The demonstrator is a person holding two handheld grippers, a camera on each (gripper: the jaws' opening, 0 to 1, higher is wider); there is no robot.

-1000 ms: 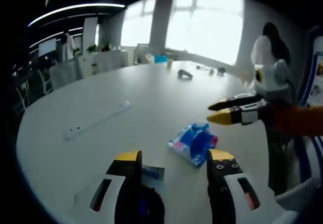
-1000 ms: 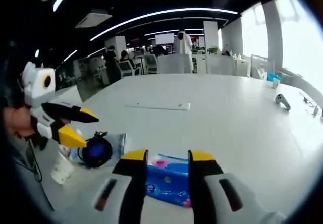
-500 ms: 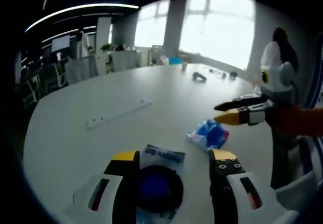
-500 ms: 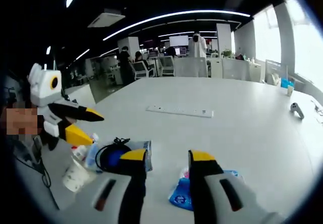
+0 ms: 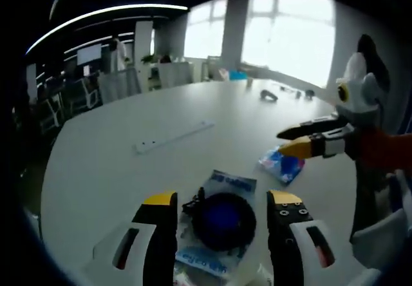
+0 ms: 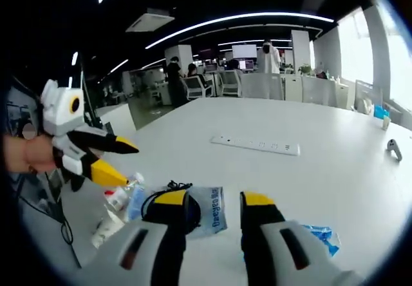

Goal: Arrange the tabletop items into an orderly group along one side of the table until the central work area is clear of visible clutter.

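Open-plan office, big white table (image 5: 116,144). Left gripper (image 5: 222,202) jaws apart, empty, poised over black coil (image 5: 223,220) lying on blue-print bag (image 5: 226,189). Right gripper (image 6: 212,201) apart, empty, just beside coil. Blue pack (image 5: 283,165) and power strip (image 5: 174,136) beyond coil. Gathering step, judged early. Next: close on coil, carry to table edge.

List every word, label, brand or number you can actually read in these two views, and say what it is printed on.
Flat blue-and-white packet under the black coiled cable: large blue lettering, too blurred and sideways to read.
Blue and pink packet: print too blurred to read.
White power strip: no readable marking.
Small bottles at the table edge: labels too small to read.
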